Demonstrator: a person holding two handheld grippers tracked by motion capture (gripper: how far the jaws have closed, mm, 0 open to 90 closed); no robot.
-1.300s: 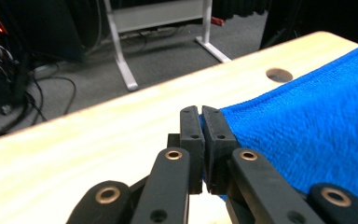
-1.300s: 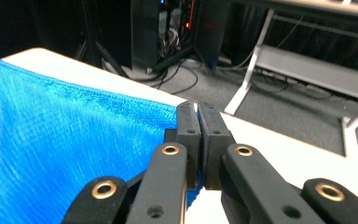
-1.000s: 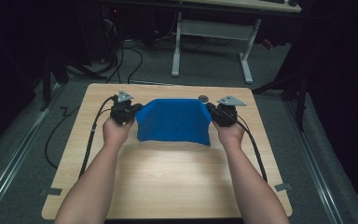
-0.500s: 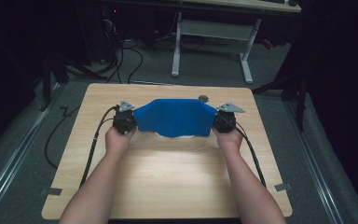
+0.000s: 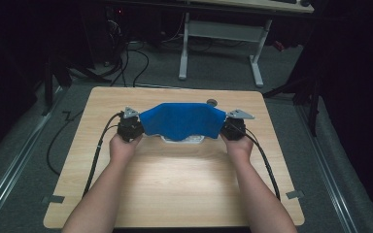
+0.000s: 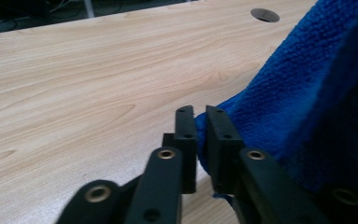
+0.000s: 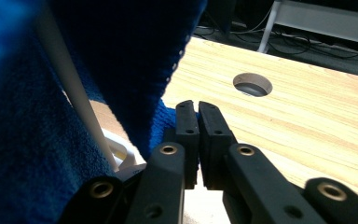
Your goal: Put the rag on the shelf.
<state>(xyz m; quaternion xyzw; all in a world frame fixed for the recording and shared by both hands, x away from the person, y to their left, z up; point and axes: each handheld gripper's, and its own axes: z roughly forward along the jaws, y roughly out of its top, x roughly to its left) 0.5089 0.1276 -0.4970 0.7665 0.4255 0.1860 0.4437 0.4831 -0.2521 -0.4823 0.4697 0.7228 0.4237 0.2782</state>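
High view: I hold a blue cloth [image 5: 182, 121] stretched between my two grippers above the far half of the wooden table [image 5: 175, 189]. My left gripper [image 5: 131, 127] pinches the cloth's left end; my right gripper [image 5: 231, 127] pinches its right end. The cloth spans the gap between them as a wide band, sagging slightly in the middle. Beneath its lower edge a white object [image 5: 183, 140] rests on the table; I cannot tell what it is. A black cable [image 5: 97, 155] trails from my left gripper toward the table's near edge. A round hole [image 5: 211, 102] sits in the tabletop just beyond the cloth. A white desk frame [image 5: 218, 34] stands on the floor past the table.

Left gripper view: my left gripper [image 6: 200, 122] has its jaws closed on a corner of the blue cloth [image 6: 303, 107], with a sliver of fabric visible between them. The rest of the cloth rises to the right. The round hole [image 6: 265, 14] appears at the far edge.

Right gripper view: my right gripper [image 7: 197, 116] has its jaws pressed nearly together, gripping an edge of the blue cloth [image 7: 121, 56], which hangs to the left. A white rod-like part [image 7: 77, 88] runs diagonally against the cloth. The round hole [image 7: 252, 84] lies ahead on the table.
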